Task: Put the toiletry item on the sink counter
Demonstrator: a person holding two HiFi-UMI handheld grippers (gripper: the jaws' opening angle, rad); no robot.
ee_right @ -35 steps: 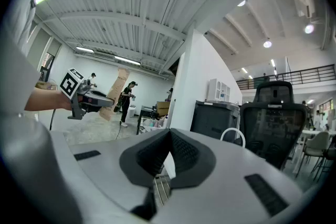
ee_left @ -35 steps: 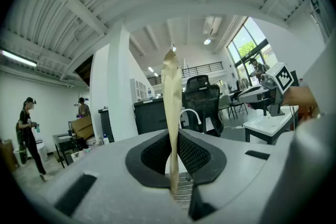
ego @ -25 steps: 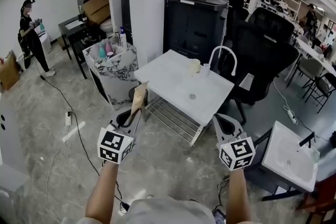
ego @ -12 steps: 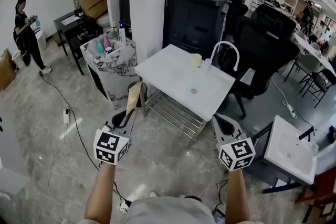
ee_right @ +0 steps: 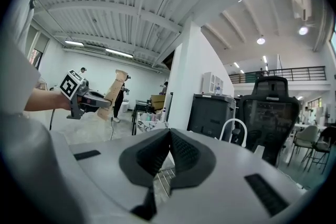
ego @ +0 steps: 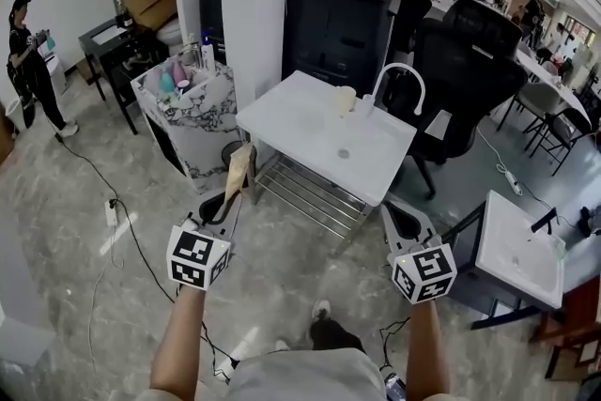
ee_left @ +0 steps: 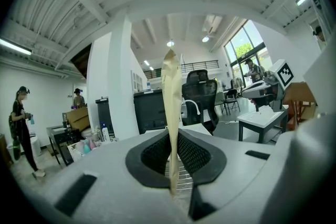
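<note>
- Drawn nearer than a second ago: sink counter, now larger at 12 o'clock in the head view; newly in sight at 6 o'clock, a shoe; both grippers at much the same spots as before.
- Flat, long and beige: toiletry pouch, long axis rising out of the jaws, top end leaning toward 1 o'clock, toward the counter; near upright in the left gripper view.
- Held in the air short of the counter's near-left corner, not touching it.
- Clenched on the pouch's lower end: left gripper, pads pressed against both flat faces.
- Closed tight with nothing between the jaws: right gripper, at 5 o'clock from the counter.
- From the right gripper view, at 10 o'clock: pouch slanting up out of the left gripper.
</note>
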